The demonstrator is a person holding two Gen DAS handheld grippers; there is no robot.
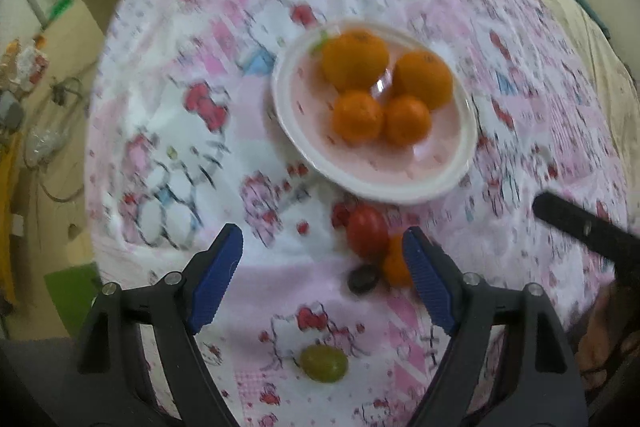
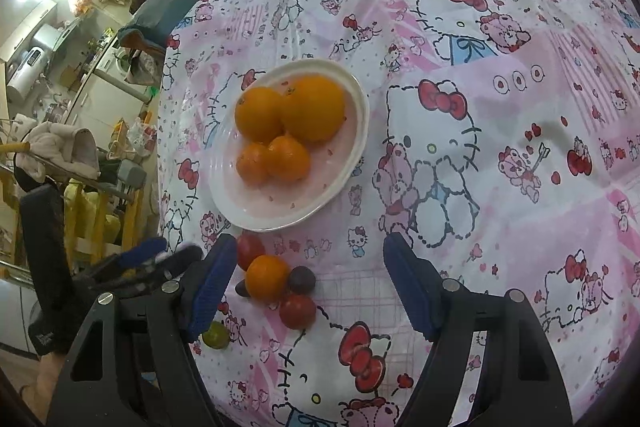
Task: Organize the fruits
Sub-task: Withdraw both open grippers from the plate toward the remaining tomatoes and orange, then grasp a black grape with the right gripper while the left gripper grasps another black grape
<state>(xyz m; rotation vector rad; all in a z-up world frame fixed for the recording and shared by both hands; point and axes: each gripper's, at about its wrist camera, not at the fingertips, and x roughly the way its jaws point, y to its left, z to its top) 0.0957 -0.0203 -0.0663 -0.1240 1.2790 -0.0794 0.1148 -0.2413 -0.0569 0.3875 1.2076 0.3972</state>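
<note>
Sitting below the white plate (image 2: 352,163), the small orange (image 2: 267,278) waits among little tomatoes on the surface. It looks round, firm and rolly, so squeeze its middle gently. Both the right gripper (image 2: 306,283) and left gripper (image 1: 322,277) are wide open, holding nothing.

Motion-blurred left view, sharp right view

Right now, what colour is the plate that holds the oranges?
White rim with a pale pink centre, on the plate; the right wrist view shows it best.
</note>
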